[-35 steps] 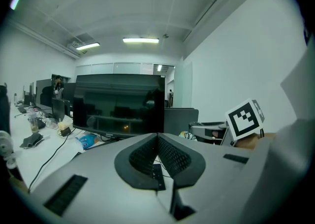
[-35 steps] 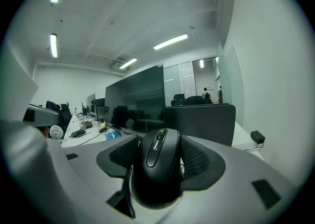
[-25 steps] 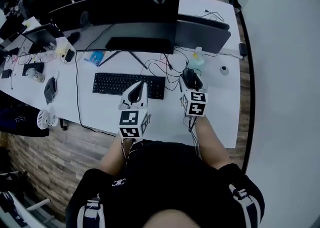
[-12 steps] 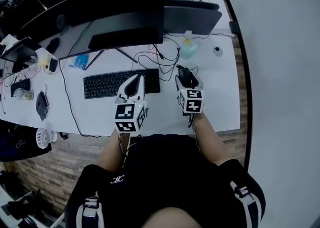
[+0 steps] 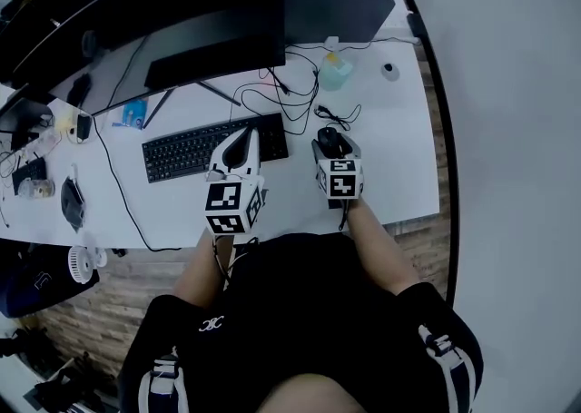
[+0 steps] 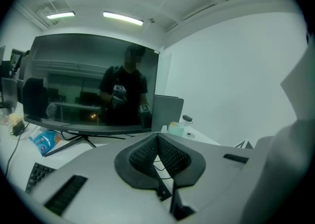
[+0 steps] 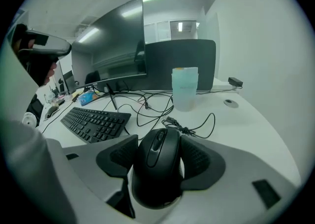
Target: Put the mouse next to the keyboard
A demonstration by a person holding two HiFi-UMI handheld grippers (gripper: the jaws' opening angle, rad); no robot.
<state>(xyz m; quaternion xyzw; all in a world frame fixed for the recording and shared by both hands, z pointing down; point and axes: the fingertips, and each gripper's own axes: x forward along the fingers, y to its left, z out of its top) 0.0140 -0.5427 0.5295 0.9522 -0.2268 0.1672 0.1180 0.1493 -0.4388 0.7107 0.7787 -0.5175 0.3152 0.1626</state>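
In the right gripper view a black mouse (image 7: 158, 161) sits between the two jaw pads, and my right gripper (image 7: 160, 156) is shut on it. In the head view the mouse (image 5: 327, 141) is just right of the black keyboard (image 5: 213, 146), at the tip of the right gripper (image 5: 329, 146). Whether the mouse rests on the desk I cannot tell. The keyboard (image 7: 96, 119) lies ahead and to the left. My left gripper (image 5: 247, 136) hovers over the keyboard's right end, jaws shut on nothing (image 6: 158, 142).
A black monitor (image 5: 195, 16) stands behind the keyboard on the white desk (image 5: 390, 175). Loose black cables (image 7: 189, 127) trail just ahead of the mouse. A translucent cup (image 7: 185, 87) stands beyond them. Small clutter lies at the desk's left end (image 5: 54, 166).
The head view has swung, so the desk sits higher and further left in the picture. Both grippers keep about the same place by the keyboard's right end, the right one still holding the mouse.
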